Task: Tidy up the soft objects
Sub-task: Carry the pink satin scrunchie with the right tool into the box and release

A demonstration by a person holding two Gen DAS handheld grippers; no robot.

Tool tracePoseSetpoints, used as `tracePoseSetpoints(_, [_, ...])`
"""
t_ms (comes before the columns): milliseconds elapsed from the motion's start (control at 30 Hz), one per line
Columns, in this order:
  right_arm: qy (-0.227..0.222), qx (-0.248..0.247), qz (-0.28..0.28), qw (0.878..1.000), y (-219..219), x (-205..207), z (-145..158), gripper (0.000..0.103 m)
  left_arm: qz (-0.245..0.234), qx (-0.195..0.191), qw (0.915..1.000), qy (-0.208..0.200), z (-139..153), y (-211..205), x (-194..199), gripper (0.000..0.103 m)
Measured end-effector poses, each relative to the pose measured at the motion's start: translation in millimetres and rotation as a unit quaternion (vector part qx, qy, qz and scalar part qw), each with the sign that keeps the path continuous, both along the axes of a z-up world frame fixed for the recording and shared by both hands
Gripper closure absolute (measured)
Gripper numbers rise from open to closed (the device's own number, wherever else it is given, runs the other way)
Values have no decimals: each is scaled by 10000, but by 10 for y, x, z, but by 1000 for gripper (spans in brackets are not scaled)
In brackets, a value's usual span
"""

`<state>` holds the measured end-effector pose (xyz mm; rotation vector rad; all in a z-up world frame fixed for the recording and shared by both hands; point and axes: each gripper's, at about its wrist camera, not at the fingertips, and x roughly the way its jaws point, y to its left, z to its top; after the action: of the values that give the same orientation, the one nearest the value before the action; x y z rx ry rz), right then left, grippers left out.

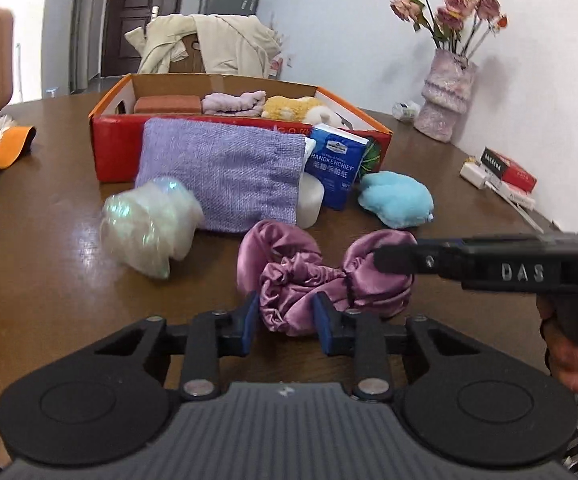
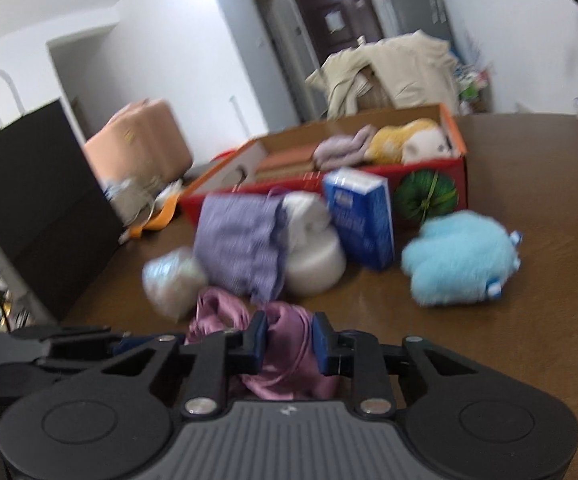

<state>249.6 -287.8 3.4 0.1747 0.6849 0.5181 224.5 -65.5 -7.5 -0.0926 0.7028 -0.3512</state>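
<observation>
Pinching pink satin cloth (image 1: 313,280) at 2 spots on the brown table (image 1: 49,264): left gripper (image 1: 287,318) clenched on its near bunched fold, right gripper (image 2: 289,340) clamped on the far lobe, likely to lift it toward the red box (image 1: 121,148). Glossy, crumpled, slippery-looking, elastic-gathered edges.

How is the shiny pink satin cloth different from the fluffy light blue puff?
The shiny pink satin cloth is smooth, glossy and crumpled into folds; the fluffy light blue puff is fuzzy, matte and rounded. The cloth is pinched by both the left gripper and the right gripper; the puff lies untouched, farther back near the red cardboard box. Both are soft and rest on the brown table.
</observation>
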Motion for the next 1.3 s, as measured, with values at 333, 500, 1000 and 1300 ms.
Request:
tracePoseSetpoints(333, [-51, -220, 187, 9996, 7, -31, -17, 77, 113, -615, 9978, 229, 54, 200, 219, 60])
tracePoseSetpoints(500, [92, -211, -192, 9995, 48, -66, -55, 77, -283, -974, 9935, 516, -5, 262, 332, 82])
tracePoseSetpoints(1000, [-551, -299, -1557, 9858, 549, -528, 385, 94, -1364, -1287, 9823, -18, 513, 615, 326, 91])
tracePoseSetpoints(1300, [-1205, -544, -1261, 9832, 771, -137, 895, 95, -875, -1639, 9814, -478, 926, 866, 766, 91])
